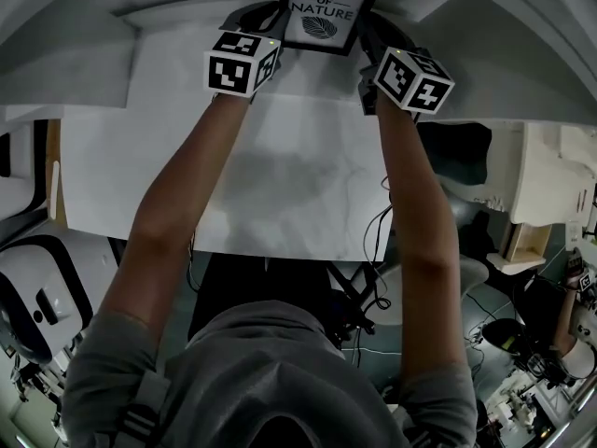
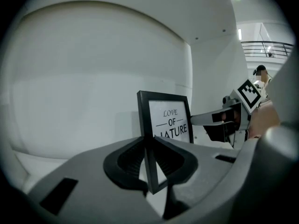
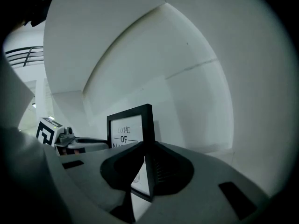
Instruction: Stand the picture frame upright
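The picture frame [image 1: 330, 12], black-edged and printed "LOVE OF NATURE", is held upright at the far edge of the white table [image 1: 280, 175], its face turned toward the person. Whether its lower edge touches the table cannot be told. Its left side is clamped between the jaws of the left gripper [image 2: 148, 146] and its right side between those of the right gripper [image 3: 142, 155], so the frame is spanned between the two. A curved white wall [image 2: 93, 69] is seen close behind it. Cables [image 1: 371, 236] are seen below the table's near edge, well apart.
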### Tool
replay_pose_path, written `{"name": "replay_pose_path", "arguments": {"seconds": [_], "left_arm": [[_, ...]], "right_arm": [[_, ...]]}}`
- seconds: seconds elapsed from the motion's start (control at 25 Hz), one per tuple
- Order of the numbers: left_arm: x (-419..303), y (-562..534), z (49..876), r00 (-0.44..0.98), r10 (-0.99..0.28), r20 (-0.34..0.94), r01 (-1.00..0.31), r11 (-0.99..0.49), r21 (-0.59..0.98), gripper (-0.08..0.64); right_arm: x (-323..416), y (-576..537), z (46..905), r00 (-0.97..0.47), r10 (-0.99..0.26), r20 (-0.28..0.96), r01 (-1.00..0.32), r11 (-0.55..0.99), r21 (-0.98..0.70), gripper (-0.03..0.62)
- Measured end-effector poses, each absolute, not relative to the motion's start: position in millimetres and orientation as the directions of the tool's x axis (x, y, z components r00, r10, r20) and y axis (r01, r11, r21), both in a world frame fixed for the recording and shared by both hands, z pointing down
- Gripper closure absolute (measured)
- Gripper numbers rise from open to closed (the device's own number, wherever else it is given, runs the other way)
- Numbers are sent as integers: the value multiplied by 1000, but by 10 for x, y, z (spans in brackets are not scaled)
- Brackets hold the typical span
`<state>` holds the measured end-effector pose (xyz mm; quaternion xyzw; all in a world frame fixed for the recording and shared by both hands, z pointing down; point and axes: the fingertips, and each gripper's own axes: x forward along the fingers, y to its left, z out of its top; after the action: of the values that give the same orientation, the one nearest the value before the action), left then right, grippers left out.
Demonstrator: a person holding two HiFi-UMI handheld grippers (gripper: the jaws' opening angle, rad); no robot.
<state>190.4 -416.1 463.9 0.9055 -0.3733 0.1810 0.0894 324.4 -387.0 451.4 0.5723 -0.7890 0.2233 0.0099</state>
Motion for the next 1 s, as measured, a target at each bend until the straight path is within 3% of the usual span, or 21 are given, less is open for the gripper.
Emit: {"name": "replay_pose_path", "arguments": {"seconds": [0.48,1.0], "left_arm": [[1974,-4560,4841,638,-647,416,-722,-691,32,494],[2049,-4745,4824,646,-652,397,-713,-701,7,494]], "right_arm": [[3305,-4232,4719,-344,-902,260,-905,246,-346,522],[3359,-4454,4607,-329,-909,255,-934,273,-231,522]]}}
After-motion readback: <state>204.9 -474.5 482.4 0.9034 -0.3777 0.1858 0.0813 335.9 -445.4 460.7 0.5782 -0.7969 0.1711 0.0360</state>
